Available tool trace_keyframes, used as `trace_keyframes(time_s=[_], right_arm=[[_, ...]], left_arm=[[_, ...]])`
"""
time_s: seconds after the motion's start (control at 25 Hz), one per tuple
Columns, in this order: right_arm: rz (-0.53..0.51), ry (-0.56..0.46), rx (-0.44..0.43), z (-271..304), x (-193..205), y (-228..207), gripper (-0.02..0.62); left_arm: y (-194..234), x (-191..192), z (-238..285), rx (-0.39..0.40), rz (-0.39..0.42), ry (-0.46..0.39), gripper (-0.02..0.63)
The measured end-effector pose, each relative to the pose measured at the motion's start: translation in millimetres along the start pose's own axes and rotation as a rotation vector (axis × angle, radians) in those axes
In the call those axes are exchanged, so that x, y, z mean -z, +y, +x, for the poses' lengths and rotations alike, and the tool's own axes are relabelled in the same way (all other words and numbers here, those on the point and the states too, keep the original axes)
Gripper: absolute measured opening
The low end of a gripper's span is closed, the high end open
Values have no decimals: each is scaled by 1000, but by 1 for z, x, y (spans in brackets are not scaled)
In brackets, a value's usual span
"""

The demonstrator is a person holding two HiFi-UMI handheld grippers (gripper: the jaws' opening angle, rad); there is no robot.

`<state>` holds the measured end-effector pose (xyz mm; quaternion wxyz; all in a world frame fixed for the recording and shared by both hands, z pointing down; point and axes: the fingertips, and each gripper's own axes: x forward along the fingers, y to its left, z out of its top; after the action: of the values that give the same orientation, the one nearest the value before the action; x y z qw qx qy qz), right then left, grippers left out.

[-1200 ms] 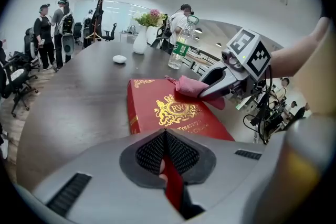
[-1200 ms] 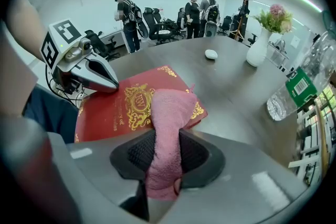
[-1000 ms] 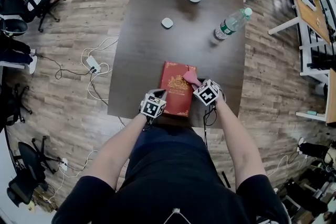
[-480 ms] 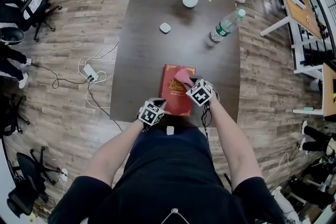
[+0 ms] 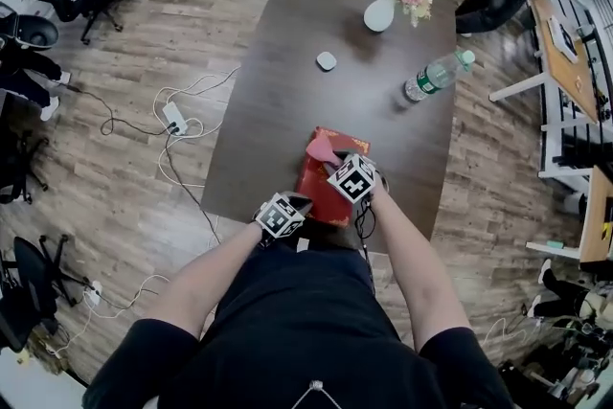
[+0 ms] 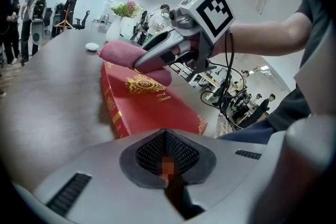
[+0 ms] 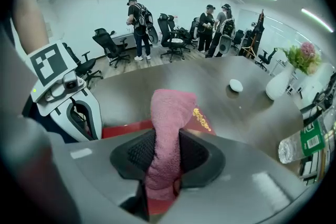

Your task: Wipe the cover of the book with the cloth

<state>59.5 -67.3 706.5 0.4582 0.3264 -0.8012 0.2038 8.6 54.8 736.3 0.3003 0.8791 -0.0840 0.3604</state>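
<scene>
Gold lettering beneath a gold crest (image 6: 140, 83) on the red book (image 6: 157, 110) cover: only "Classics" tentatively legible, rest too small. Green label (image 7: 314, 135) on the bottle (image 7: 292, 149): unreadable.

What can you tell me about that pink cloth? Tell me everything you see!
The cloth is pink and fuzzy, like a small towel, bunched into a soft roll. The right gripper has its jaws shut on one end, and the rest sticks out forward. Its free end seems to rest on the red book, near the gold emblem on the cover. Nothing else touches it.
</scene>
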Motion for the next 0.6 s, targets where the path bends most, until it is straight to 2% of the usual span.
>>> trace_keyframes(time_s=[0.16,0.6], right_arm=[[-58,-3,-51,19,-13,8,123],[-135,-3,-105,54,-29,24,123]], left_arm=[[5,-1,-1,5,-37,7,-5],[7,5,-5,-1,-51,6,-5]])
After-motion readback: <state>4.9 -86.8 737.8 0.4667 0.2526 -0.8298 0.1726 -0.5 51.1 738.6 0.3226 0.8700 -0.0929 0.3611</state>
